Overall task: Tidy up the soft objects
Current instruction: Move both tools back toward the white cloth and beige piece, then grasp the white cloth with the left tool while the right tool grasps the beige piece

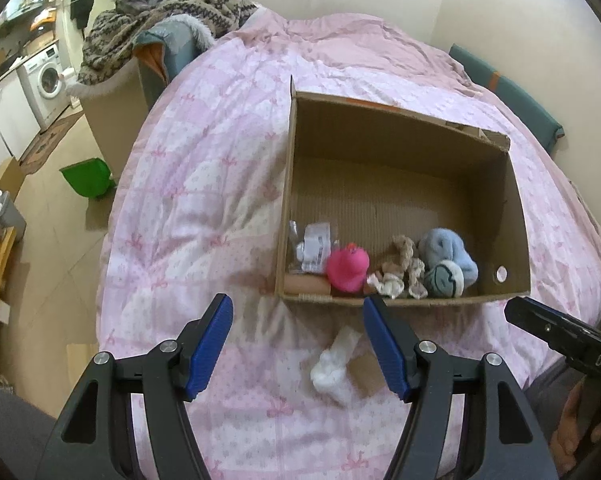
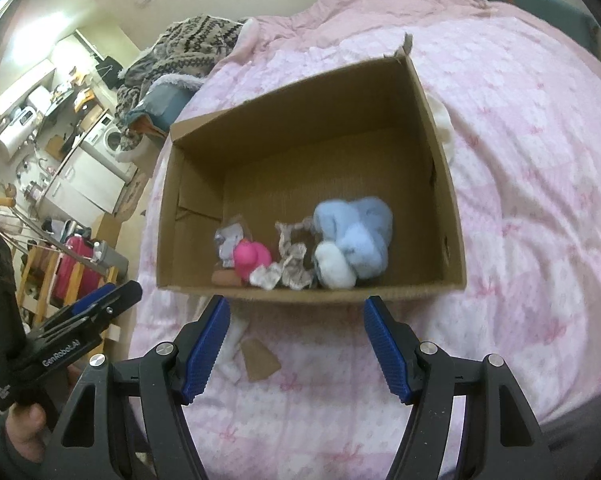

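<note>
An open cardboard box [image 1: 400,148] [image 2: 300,96] sits on a pink quilted bed. Along its near wall lie a pink rubber duck [image 1: 346,266] [image 2: 252,258], a light blue plush [image 1: 448,254] [image 2: 354,234], a beige patterned scrunchie [image 1: 408,264] [image 2: 294,256], a clear plastic packet [image 1: 312,246] and a tan piece [image 1: 306,284]. A white soft cloth [image 1: 334,364] [image 2: 232,350] lies on the quilt outside the box beside a cardboard scrap [image 1: 366,372] [image 2: 258,360]. My left gripper [image 1: 296,344] is open and empty above the white cloth. My right gripper [image 2: 296,344] is open and empty just short of the box's near wall.
A box heaped with knitted blankets [image 1: 168,12] stands at the bed's far left corner. A green bin [image 1: 86,176] sits on the floor left of the bed. A washing machine [image 1: 46,80] is further left. A white fluffy item [image 2: 440,120] lies behind the box's right wall.
</note>
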Demonstrator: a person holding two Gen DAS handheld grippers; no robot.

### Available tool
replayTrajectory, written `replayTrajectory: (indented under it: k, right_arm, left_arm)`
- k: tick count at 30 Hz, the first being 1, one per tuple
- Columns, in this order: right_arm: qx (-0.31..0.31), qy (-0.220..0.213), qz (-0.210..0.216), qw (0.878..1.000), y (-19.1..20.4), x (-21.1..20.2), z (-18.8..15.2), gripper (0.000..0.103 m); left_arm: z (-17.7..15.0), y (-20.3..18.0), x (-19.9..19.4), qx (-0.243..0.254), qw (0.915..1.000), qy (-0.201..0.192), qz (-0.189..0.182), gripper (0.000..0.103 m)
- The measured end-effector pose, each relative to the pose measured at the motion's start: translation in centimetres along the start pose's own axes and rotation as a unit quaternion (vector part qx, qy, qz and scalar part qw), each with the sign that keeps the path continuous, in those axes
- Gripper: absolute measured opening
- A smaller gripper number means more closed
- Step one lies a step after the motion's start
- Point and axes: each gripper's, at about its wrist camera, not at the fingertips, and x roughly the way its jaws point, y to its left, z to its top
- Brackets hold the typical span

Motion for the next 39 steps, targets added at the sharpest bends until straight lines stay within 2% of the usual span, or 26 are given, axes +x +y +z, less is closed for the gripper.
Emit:
replayTrajectory:
  k: [10, 15, 18, 22, 29, 32, 36, 39]
  right_arm:
    - [0.008, 0.018, -0.008, 1.0, 0.6, -0.1, -2.7, 0.073]
    - [0.015, 0.026, -0.018, 0.999, 0.3, 0.7, -2.5, 0.073]
    - [0.028, 0.031, -0.007, 0.999, 0.0, 1.0, -2.5, 0.073]
    - [0.034, 0.034, -0.014, 0.999, -0.2, 1.2, -2.6, 0.073]
    - [0.058, 0.043, -0.007, 0.997, -0.9, 1.8, -2.3, 0.073]
    - [0.06, 0.048, -0.008, 0.997, -1.0, 2.1, -2.4, 0.073]
    - [0.06, 0.053, -0.007, 0.997, -1.0, 2.5, -2.3, 0.073]
    - [0.059, 0.053, -0.007, 0.997, -1.0, 2.4, -2.3, 0.073]
  left_arm:
    - [-3.2, -0.3, 0.1, -0.01, 0.9993, 0.035, -0.002, 0.065]
    - [-3.3, -0.5, 0.8, -0.005, 0.9991, 0.035, 0.024, 0.065]
    - [-3.2, 0.4, 1.5, -0.029, 0.9981, 0.047, 0.028, 0.065]
    - [-3.3, 2.2, 2.6, -0.072, 0.9944, 0.07, 0.034, 0.065]
    - [-4.3, 2.3, 5.7, -0.093, 0.9855, 0.142, 0.003, 0.065]
    - [-4.4, 0.8, 7.3, -0.078, 0.9831, 0.165, -0.016, 0.065]
    - [-4.6, -0.8, 9.1, -0.061, 0.9798, 0.189, -0.026, 0.064]
    - [-4.6, -1.1, 9.8, -0.065, 0.9799, 0.187, -0.025, 0.059]
